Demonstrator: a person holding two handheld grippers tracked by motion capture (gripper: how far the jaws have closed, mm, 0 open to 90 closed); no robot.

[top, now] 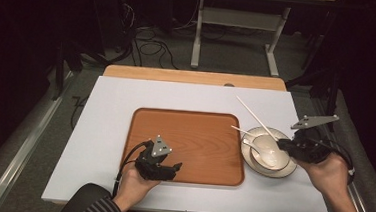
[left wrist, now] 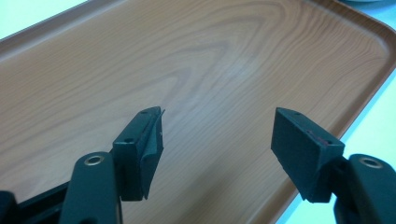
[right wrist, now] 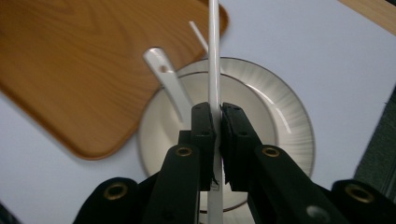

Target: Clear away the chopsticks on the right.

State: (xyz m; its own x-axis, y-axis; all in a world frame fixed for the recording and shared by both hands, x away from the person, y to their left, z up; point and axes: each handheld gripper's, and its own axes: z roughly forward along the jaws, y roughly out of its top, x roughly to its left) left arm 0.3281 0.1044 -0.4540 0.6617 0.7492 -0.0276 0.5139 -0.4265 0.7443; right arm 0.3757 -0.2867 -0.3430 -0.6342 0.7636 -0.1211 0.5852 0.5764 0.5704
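Observation:
A wooden tray [top: 189, 131] lies mid-table, with nothing lying on it. My left gripper [top: 174, 167] hovers over its near edge; in the left gripper view its jaws stand wide apart over the bare tray [left wrist: 210, 60], left gripper [left wrist: 217, 140] open. Right of the tray sits a white bowl on a plate [top: 268, 154] holding a white spoon [top: 253, 146]. My right gripper [top: 287, 143] is shut on a white chopstick [top: 255, 117], which rises past the bowl. In the right gripper view the chopstick [right wrist: 214, 51] is pinched between the jaws of the right gripper [right wrist: 217, 123] above the bowl [right wrist: 261, 107], spoon [right wrist: 168, 79] beside it.
A second white chopstick [top: 239, 130] rests across the bowl's left rim toward the tray. The white mat [top: 104, 130] covers a wooden table [top: 193, 77]. Beyond the table stand desk legs and cables on the floor.

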